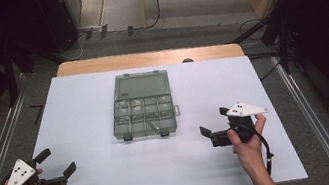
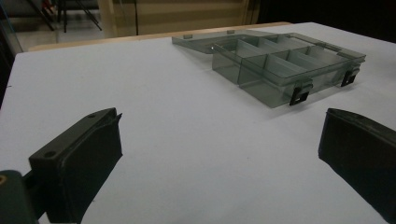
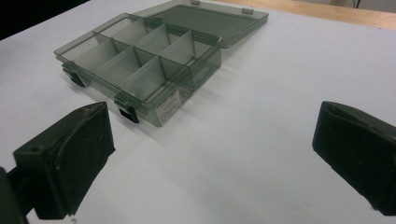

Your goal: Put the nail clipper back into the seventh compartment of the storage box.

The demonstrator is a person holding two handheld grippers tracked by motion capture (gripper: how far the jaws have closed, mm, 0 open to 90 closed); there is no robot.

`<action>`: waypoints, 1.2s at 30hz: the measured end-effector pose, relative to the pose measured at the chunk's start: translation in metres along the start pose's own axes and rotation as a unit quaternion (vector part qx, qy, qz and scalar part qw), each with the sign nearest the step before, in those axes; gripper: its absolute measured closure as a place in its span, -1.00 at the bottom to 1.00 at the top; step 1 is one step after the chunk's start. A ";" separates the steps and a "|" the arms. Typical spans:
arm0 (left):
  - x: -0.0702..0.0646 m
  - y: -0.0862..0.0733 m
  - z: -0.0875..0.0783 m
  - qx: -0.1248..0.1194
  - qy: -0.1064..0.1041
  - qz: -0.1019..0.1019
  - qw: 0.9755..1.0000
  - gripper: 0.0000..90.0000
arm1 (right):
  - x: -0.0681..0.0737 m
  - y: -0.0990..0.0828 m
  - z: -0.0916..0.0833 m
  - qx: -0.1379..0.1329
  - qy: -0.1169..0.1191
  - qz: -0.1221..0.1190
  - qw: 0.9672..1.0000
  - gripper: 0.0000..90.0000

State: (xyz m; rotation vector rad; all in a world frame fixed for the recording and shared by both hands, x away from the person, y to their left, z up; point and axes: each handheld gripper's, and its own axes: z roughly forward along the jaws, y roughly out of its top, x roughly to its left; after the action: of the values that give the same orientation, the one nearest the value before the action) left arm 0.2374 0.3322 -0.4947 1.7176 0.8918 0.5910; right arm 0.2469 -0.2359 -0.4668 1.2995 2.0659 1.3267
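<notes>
Tongs (image 1: 57,162) agape beside organizer box (image 1: 143,107)

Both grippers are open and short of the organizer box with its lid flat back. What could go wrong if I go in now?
1. The organizer box is light-looking and loose on the white table; a one-sided push from the left gripper or right gripper may slide it.
2. The open lid lies flat behind; lifting it could tip the box.
3. The latches are small, so wide jaws may miss them.

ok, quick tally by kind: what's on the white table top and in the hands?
Clear grey compartment box, lid open: 1
Black latches on its front: 2
Handheld grippers, left gripper and right gripper: 2
Total: 5
</notes>
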 end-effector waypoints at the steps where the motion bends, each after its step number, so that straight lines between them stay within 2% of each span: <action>1: 0.000 0.000 0.000 0.001 0.000 0.000 1.000 -1.00 | -0.002 -0.002 -0.002 -0.003 0.000 0.001 1.000 -1.00; 5: 0.000 0.000 0.000 0.000 0.000 0.000 1.000 -1.00 | -0.009 -0.010 -0.012 -0.010 -0.013 0.007 1.000 -1.00; 19: 0.000 0.000 0.000 0.001 0.001 0.001 1.000 -1.00 | -0.025 -0.032 -0.034 -0.021 -0.033 0.021 0.999 -1.00; 36: -0.001 0.000 0.000 0.001 0.000 0.003 1.000 -1.00 | -0.048 -0.057 -0.062 -0.050 -0.064 0.047 0.996 -1.00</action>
State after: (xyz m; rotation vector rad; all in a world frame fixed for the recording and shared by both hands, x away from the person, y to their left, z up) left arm 0.2369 0.3316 -0.4947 1.7227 0.8885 0.5941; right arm 0.2000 -0.3162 -0.4929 1.4145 1.8499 1.3316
